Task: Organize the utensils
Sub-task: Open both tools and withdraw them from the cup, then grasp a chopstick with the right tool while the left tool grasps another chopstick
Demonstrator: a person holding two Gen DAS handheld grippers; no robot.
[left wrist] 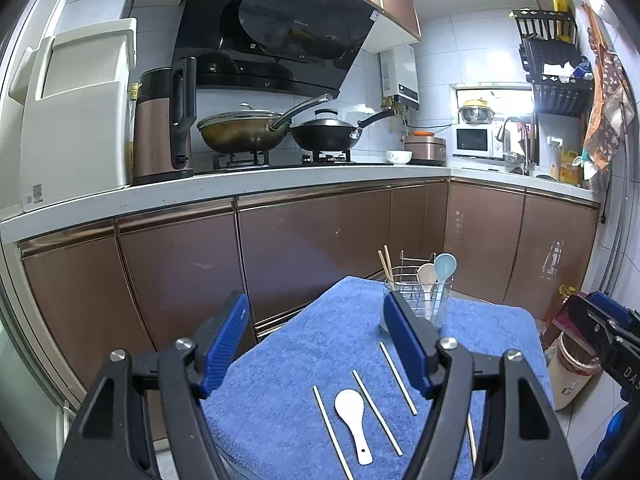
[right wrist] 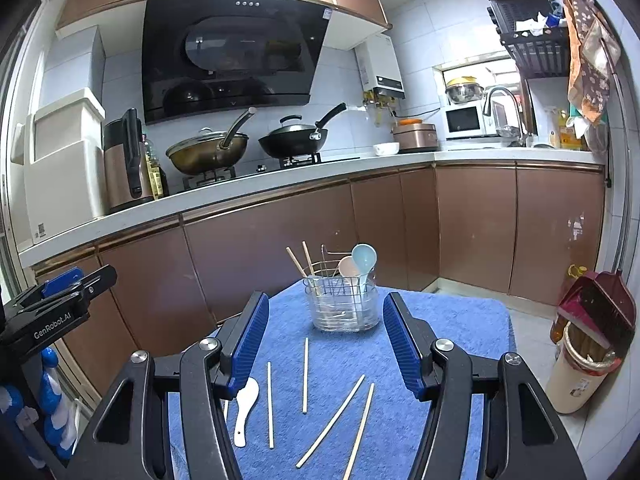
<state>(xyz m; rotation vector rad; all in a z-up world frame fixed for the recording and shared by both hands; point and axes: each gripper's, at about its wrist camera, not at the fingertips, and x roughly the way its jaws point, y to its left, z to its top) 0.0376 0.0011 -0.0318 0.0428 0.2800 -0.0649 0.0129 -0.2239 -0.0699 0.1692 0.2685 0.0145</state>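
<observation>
A clear utensil holder (right wrist: 342,302) with a wire rack stands at the far end of a blue towel (right wrist: 440,320); it also shows in the left wrist view (left wrist: 424,300). It holds a blue spoon (right wrist: 364,258), a pink spoon (right wrist: 347,269) and two chopsticks (right wrist: 302,262). On the towel lie a white spoon (left wrist: 354,420) and several loose chopsticks (right wrist: 306,374). My left gripper (left wrist: 320,340) is open and empty above the towel's near left. My right gripper (right wrist: 326,340) is open and empty, above the chopsticks.
Brown cabinets (right wrist: 280,248) and a white counter with two woks (right wrist: 208,150) stand behind the towel. A bin with a red dustpan (right wrist: 596,320) stands on the floor at right. The other gripper shows at each view's edge.
</observation>
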